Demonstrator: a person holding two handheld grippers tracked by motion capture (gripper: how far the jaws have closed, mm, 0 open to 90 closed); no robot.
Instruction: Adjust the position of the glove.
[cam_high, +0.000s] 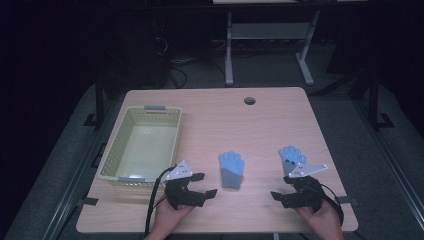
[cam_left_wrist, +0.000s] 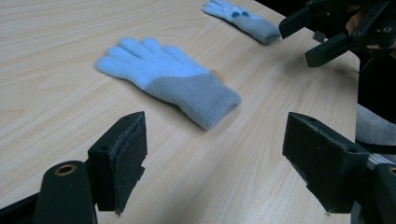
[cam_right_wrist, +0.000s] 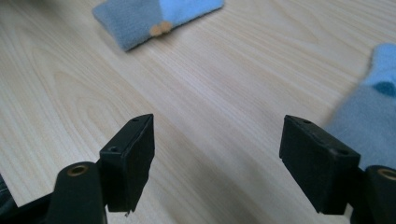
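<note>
Two blue gloves flat on the worktop near its front edge: middle glove (cam_high: 231, 170) and right glove (cam_high: 291, 156). Left gripper (cam_high: 206, 185) and right gripper (cam_high: 280, 196) both gaping wide, clutching nothing. Yellow basket (cam_high: 114, 155) sitting along the left edge.

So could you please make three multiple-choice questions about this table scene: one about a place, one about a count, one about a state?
1. Where is the basket on the table?
A. at its left side
B. at its right side
C. in the middle

2. How many blue gloves lie on the table?
A. one
B. two
C. three

3. How are the jaws of the left hand-held gripper?
A. shut on a glove
C. shut on nothing
B. wide open

Answers: 1 A, the high view shows it by the left edge. 2 B, one glove lies in the middle and another glove lies at the right. 3 B, bare wood shows between its jaws.
</note>
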